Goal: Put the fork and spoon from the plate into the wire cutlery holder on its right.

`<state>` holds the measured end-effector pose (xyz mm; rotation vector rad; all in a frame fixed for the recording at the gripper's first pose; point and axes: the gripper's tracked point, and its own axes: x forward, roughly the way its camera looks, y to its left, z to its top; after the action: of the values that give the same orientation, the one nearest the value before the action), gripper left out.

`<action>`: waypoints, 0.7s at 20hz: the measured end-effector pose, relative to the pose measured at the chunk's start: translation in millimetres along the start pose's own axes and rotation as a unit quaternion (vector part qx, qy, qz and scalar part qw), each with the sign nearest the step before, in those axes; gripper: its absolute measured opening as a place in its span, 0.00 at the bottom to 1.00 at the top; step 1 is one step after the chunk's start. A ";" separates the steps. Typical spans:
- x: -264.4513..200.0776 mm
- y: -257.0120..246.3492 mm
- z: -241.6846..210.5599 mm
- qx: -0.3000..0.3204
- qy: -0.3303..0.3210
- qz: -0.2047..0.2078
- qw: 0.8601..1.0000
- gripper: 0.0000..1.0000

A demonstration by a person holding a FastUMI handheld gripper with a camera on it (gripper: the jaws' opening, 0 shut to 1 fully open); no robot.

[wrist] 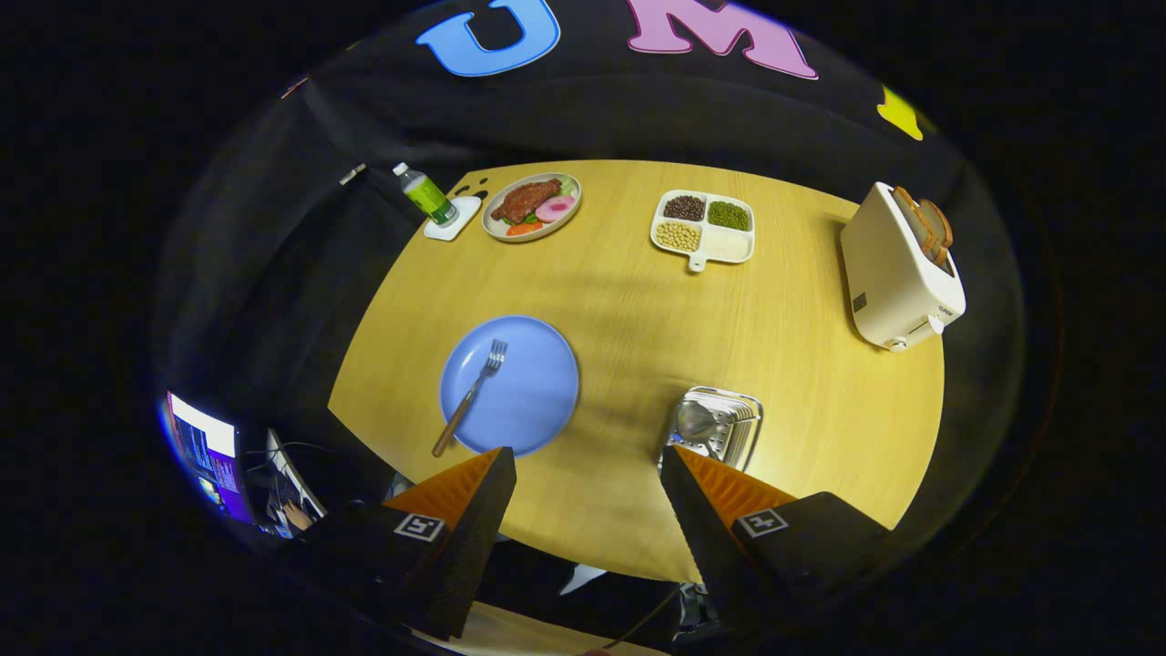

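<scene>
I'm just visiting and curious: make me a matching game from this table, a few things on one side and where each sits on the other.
Things:
1. fork
2. spoon
3. bread
4. bottle

Places:
A. in the toaster
B. on the blue plate
C. on a white coaster
D. in the wire holder

Pairs: 1-B, 2-D, 3-A, 4-C.

The tongs are open and hold nothing, above the table's near edge.

Fork on plate; spoon in holder
</scene>
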<state>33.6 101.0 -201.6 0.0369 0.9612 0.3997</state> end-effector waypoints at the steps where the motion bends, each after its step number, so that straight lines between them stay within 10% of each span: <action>1: 7.2 11.2 -2.1 -0.005 -0.005 0.001 1.000 1.00; 14: 155.6 123.0 -34.2 0.042 0.022 0.006 0.999 1.00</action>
<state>46.0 264.0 -319.0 0.1109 1.0206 0.3718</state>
